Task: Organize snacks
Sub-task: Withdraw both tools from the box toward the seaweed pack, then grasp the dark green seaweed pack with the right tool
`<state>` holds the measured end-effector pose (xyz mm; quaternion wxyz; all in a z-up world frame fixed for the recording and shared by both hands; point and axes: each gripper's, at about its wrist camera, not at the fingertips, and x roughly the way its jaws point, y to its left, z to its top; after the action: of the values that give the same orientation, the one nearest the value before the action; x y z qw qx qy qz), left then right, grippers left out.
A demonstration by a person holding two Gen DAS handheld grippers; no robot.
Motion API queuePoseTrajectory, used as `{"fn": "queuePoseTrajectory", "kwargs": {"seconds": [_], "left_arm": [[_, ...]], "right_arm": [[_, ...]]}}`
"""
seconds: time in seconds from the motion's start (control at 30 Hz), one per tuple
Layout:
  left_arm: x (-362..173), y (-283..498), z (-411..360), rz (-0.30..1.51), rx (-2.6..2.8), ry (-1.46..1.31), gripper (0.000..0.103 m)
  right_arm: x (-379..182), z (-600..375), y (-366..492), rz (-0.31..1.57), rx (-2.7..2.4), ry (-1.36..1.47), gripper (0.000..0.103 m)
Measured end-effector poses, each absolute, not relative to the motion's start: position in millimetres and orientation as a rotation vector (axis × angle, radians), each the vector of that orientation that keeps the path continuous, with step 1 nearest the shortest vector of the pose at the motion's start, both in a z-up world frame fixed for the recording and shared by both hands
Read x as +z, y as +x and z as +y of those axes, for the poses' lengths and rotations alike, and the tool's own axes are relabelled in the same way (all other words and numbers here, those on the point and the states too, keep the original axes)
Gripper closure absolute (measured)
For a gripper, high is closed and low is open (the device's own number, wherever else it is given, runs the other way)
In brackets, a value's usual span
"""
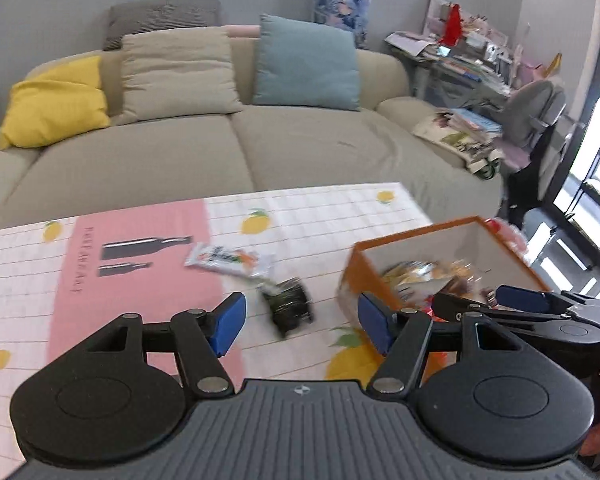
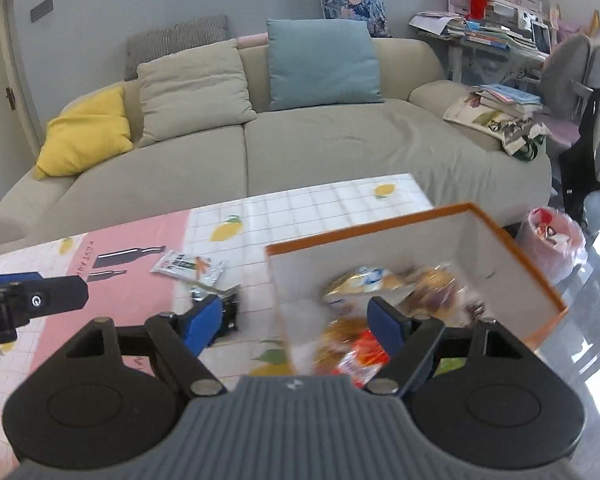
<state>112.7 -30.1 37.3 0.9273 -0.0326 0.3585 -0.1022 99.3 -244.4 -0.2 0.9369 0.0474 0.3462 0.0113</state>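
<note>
Above table (image 1: 300, 216): left tongs (image 1: 302, 322), right tongs (image 2: 296, 322) both wide, empty.

The right gripper (image 2: 296, 320) hung over the table (image 2: 320, 208) with its blue pads apart and nothing between them. Beyond its right finger sat the orange-rimmed box (image 2: 512, 240), blurred snack packets (image 2: 364, 280) heaped inside. A white wrapper (image 2: 188, 266) and a dark packet (image 2: 230, 312) lay on the lemon-print cloth. The left gripper (image 2: 32, 300) poked in from the left edge.
</note>
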Motion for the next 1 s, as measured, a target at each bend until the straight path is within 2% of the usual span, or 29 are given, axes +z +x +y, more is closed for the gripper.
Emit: {"fn": "queuePoseTrajectory", "kwargs": {"seconds": [0.53,1.0], "left_arm": [[-38,112,25,0.865,-0.113,-0.032,0.027],[-82,161,43,0.967,-0.136,-0.012,0.027]], "right_arm": [[-67,-152,94,0.797,0.126,-0.059,0.025],[-103,-125,153,0.8,0.186,-0.236,0.028]]}}
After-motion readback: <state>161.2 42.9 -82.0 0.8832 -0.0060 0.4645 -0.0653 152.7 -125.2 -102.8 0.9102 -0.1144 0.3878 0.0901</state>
